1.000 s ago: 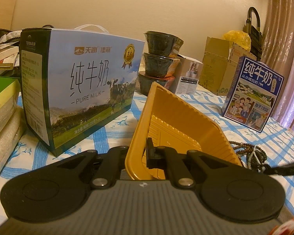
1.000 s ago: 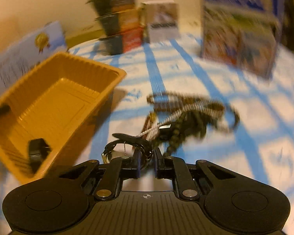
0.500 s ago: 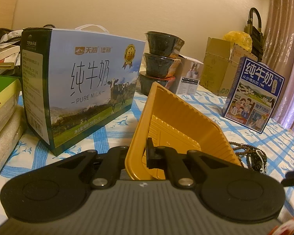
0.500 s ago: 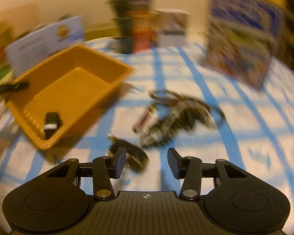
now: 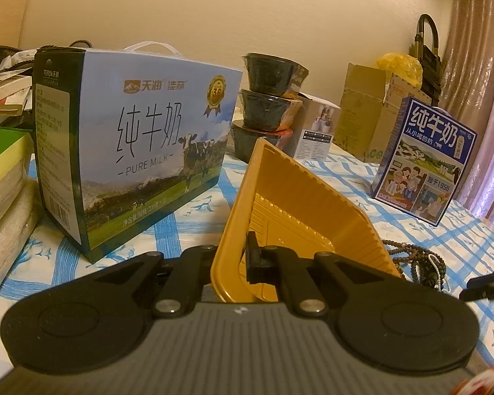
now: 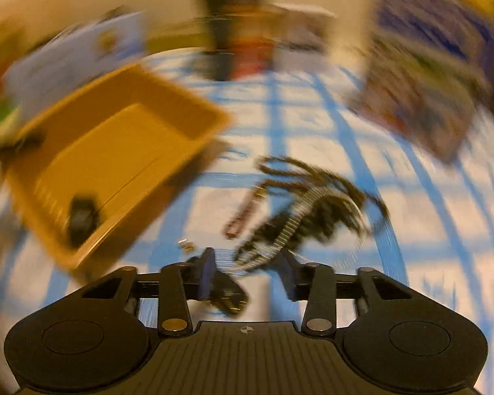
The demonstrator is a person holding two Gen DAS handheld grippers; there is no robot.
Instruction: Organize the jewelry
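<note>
Two grippers work: left gripper [image 5: 243, 256] pinches the yellow tray [image 5: 299, 210] rim; right gripper [image 6: 247, 271], closing empty, must regrasp the dark piece [image 6: 227, 293] beside the bead pile [image 6: 313, 207].

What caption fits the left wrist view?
Left gripper clamps a tilted yellow tray beside milk cartons on checked cloth.

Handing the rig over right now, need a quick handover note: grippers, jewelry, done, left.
Left gripper: shut on the near wall of the yellow tray, holding it tilted.
Right gripper: fingers apart and closing, a small dark piece between them, not pinched; the view is blurred.
Jewelry: bead strands and chains heaped on the blue-checked cloth right of the tray.
Done: none of the heap shows in the tray.
Left: move the heap and the dark piece into the tray.
</note>
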